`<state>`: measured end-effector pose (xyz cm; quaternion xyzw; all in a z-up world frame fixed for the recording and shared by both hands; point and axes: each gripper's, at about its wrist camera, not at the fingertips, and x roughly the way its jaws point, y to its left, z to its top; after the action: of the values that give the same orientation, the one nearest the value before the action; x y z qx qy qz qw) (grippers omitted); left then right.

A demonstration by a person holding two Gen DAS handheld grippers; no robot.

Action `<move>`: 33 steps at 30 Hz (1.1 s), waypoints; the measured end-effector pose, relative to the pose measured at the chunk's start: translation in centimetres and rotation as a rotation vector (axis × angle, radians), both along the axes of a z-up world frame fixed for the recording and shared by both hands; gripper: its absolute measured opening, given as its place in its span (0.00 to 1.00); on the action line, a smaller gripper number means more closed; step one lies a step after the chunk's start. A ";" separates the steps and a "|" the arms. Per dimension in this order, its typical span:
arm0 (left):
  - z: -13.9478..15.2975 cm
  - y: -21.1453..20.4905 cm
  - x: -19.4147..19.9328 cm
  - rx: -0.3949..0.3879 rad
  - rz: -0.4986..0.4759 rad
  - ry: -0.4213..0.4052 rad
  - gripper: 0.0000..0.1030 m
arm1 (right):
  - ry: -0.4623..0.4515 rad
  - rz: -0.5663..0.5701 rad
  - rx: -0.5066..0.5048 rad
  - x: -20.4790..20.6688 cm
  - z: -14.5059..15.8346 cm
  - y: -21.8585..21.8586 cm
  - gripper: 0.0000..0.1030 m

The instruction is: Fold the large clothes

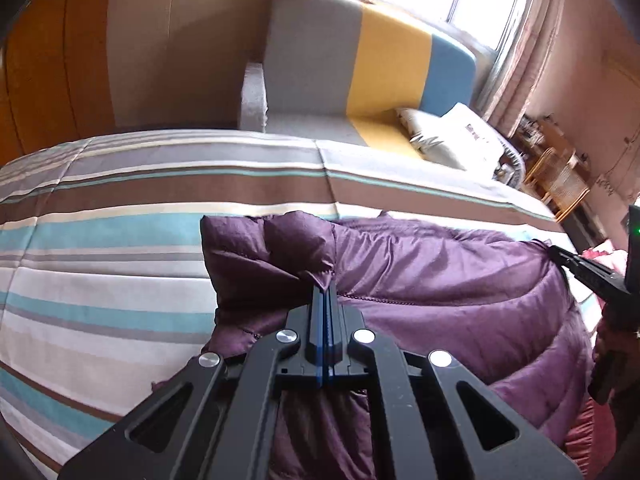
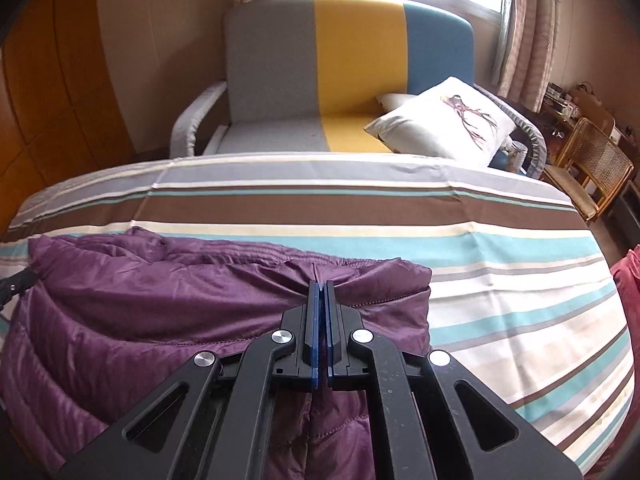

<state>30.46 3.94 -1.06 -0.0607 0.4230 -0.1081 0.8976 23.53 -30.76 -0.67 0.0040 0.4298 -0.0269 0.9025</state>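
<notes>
The puffy jacket (image 2: 168,304) is shiny purple. The bedspread (image 2: 500,280) has stripes of white, brown, grey and light blue. At 12 o'clock, the sofa (image 2: 348,60) is grey, yellow and blue. The pillow (image 2: 440,124) is white with a dark deer picture.

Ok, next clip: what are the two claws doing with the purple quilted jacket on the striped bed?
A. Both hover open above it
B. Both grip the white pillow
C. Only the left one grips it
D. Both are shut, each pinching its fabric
D: the left claw and the right claw each have their jaws closed on a pulled-up pleat of the purple quilted jacket lying on the striped bed cover.
</notes>
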 end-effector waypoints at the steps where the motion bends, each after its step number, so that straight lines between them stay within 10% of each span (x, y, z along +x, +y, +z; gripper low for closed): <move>1: -0.7 -0.1 0.5 0.009 0.003 0.013 0.00 | 0.011 -0.007 -0.013 0.5 -0.8 0.1 0.02; 15: -5.5 -1.1 1.0 0.007 0.017 0.021 0.01 | 0.079 -0.039 0.004 2.3 -6.7 -0.1 0.00; 22: -4.7 -0.3 0.8 -0.028 0.055 0.046 0.11 | 0.089 -0.052 0.010 2.2 -5.9 -0.4 0.01; 27: -2.9 0.0 -0.5 -0.039 0.114 0.011 0.27 | 0.038 -0.084 -0.005 0.9 -3.7 -0.2 0.28; 33: -1.3 -2.2 -2.5 -0.025 0.088 -0.038 0.30 | -0.072 -0.023 0.036 -2.3 -0.4 3.8 0.29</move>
<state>27.95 1.75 -2.33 -0.0884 0.4016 -0.0751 0.9085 21.19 -26.94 -1.07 0.0259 0.3972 -0.0294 0.9169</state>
